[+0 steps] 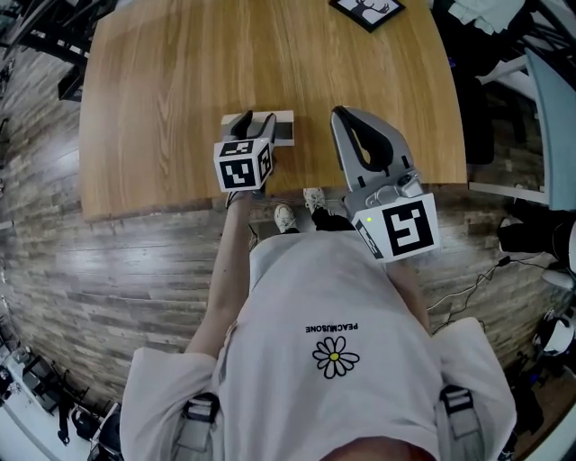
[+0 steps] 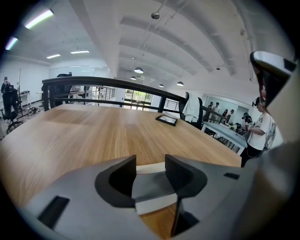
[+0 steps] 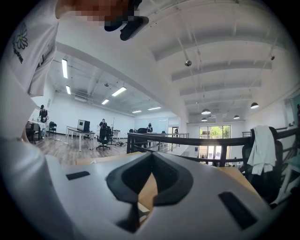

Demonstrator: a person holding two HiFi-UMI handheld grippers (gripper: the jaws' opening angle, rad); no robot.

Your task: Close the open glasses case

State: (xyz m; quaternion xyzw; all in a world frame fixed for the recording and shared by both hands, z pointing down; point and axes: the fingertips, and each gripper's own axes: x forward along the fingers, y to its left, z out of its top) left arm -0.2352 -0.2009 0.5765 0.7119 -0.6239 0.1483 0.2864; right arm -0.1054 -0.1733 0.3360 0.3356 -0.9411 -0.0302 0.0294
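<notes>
The glasses case [image 1: 283,131], white-rimmed with a grey inside, lies near the front edge of the wooden table [image 1: 171,81]. My left gripper [image 1: 256,118] rests over it, its jaws a narrow gap apart. In the left gripper view the case [image 2: 153,183] fills that gap [image 2: 150,161], grey face and white edge showing. I cannot see whether the jaws pinch it. My right gripper [image 1: 337,112] hovers just right of the case. It is shut and empty, and its tips meet in the right gripper view [image 3: 151,155].
A black-framed picture [image 1: 367,11] lies at the table's far edge and also shows in the left gripper view [image 2: 167,120]. The table's front edge [image 1: 270,200] is close below both grippers. Chairs and cables stand on the floor at the right [image 1: 531,234].
</notes>
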